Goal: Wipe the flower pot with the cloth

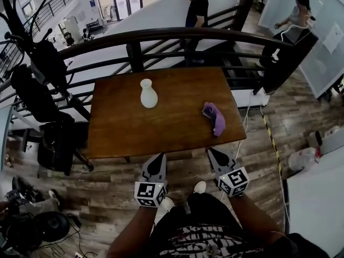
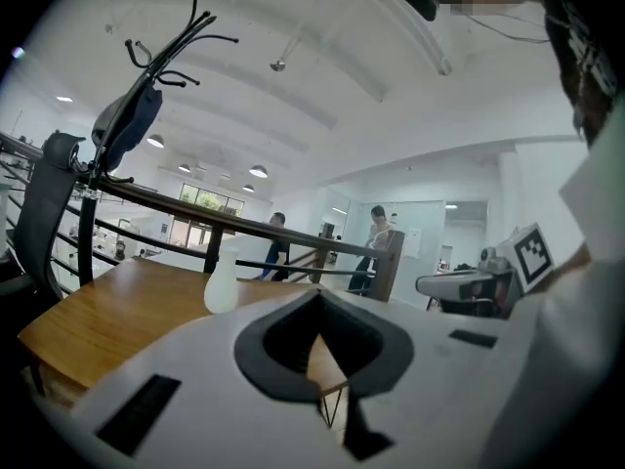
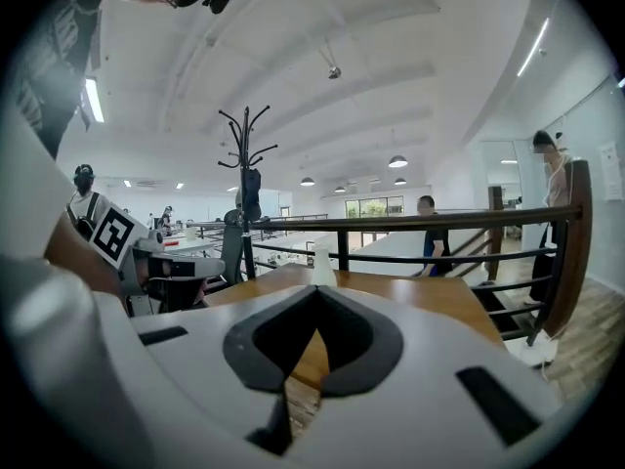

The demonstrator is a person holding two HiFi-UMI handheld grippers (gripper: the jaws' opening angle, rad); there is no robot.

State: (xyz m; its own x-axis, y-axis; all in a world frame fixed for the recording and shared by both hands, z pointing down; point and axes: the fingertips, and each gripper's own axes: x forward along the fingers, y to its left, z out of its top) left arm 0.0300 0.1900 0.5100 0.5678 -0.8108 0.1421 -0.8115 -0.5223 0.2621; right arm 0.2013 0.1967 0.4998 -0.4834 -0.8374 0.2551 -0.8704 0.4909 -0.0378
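Lying beyond the right gripper [image 1: 210, 151] (jaws closed and empty, like those of the left gripper [image 1: 160, 156]), the crumpled purple cloth [image 1: 215, 117] shares the brown wooden table [image 1: 161, 130] with the white vase-shaped flower pot [image 1: 148, 94], further left.

The wooden table [image 1: 134, 128] bears a white flower pot [image 1: 148, 93] and a purple cloth [image 1: 214, 117].
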